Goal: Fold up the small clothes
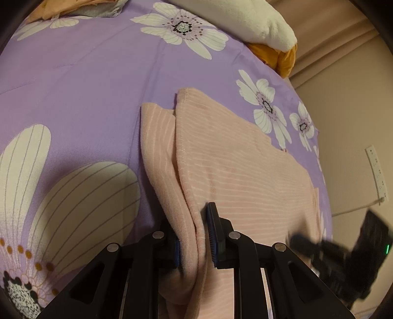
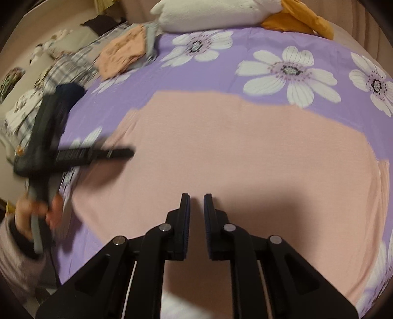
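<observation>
A pink ribbed garment [image 1: 233, 166] lies spread on the purple flowered bedspread [image 1: 86, 73]. Its left side is doubled over in a long fold. My left gripper [image 1: 194, 245] is shut on that fold, and the cloth bunches up between the blue pads. From the right wrist view the same garment [image 2: 245, 152] looks flat and wide. Low over its near part, my right gripper [image 2: 197, 208] has its jaws almost together, with a thin slit and no cloth seen pinched. That view shows the left gripper [image 2: 130, 152] blurred at the garment's left edge. The right gripper [image 1: 294, 239] appears blurred at the garment's right edge.
A white plush cushion [image 2: 211, 14] and an orange cloth [image 2: 302, 22] lie at the far end of the bed. Folded peach and grey clothes [image 2: 122, 54] sit at the far left corner, with plaid fabric [image 2: 61, 71] beyond. A person's hand [image 2: 36, 211] holds the left gripper. A power strip [image 1: 375, 171] hangs on the wall.
</observation>
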The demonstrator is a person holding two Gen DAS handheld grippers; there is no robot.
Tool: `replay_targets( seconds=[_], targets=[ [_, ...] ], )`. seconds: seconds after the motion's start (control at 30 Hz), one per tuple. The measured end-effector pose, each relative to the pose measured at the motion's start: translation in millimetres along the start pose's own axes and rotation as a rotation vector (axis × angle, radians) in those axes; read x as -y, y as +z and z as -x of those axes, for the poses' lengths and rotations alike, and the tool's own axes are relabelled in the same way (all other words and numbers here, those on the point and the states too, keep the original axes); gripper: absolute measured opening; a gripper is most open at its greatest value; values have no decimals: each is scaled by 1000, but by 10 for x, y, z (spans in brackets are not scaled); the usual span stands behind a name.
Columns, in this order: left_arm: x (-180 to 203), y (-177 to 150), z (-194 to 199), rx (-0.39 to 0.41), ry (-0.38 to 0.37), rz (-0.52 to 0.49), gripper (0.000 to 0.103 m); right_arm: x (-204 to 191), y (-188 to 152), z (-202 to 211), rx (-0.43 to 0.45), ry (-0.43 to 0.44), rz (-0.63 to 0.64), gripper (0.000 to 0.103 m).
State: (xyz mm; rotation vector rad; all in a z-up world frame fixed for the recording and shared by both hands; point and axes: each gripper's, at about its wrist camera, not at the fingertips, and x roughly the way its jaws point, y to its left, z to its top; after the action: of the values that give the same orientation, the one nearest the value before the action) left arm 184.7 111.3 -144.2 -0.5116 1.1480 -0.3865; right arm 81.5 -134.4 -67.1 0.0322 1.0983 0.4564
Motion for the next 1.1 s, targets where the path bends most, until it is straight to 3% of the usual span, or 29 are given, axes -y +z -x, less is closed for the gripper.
replay_targets(
  seconds=[0.07,0.17,0.3,0.53,0.83,0.93,1.1],
  targets=[
    [-9,3,2,-2,-4,10,19,-47,-176,4,-27,23,4,13],
    [-17,11,0,-6,-5,26,19,-112,-366,-69,-44,-7,38,12],
    [17,18,25,-2,13,37,17,-118,-370,-5,-34,3,25,12],
    [208,28,256,44,10,23,10,118,-359,188,28,58,-103,12],
    [1005,106,417,83,36,-143,10,558,-382,469,138,59,-254,13],
    [1281,101,286,71,62,-210,9,707,-443,519,158,62,-300,13],
    [1702,-92,-157,-19,35,-284,9,957,-560,558,164,81,-379,15]
  ],
)
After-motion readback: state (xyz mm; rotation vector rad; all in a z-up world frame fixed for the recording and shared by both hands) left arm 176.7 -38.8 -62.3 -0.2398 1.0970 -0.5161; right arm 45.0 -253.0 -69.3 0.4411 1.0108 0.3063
